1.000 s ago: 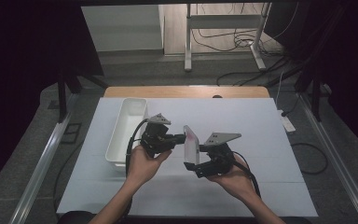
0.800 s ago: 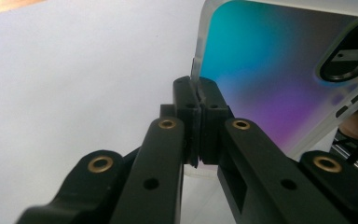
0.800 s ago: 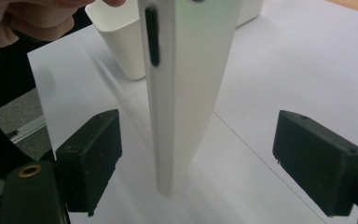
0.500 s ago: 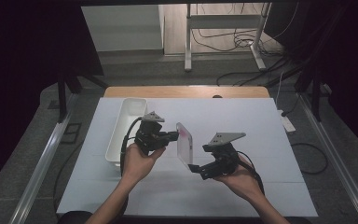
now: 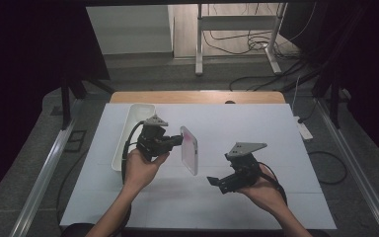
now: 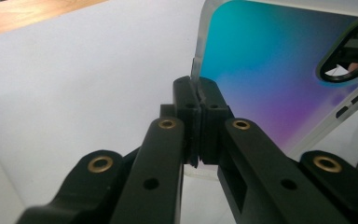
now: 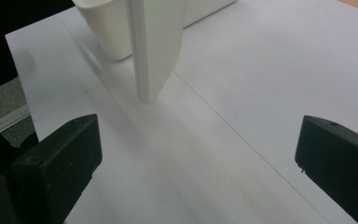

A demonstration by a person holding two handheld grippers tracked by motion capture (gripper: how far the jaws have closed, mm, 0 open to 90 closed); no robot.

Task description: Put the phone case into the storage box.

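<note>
White sheet (image 5: 256,133) covers the wooden table (image 5: 197,97); left tongs (image 5: 176,141) clamp the phone case (image 5: 189,150), right tongs (image 5: 216,182) gape, having just widened

Overhead forward-down view; two close tool-mounted views, shared table (image 5: 256,128).

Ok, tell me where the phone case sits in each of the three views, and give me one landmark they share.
High view: the phone case is held up at centre, just right of the left tongs, above the white table cover.
Left gripper view: upper right, its edge pinched between the shut jaws.
Right gripper view: top centre, seen edge-on, hanging clear of the open right tongs.
Shared landmark: the white table cover; the cream tray also shows in the high and right gripper views.
</note>
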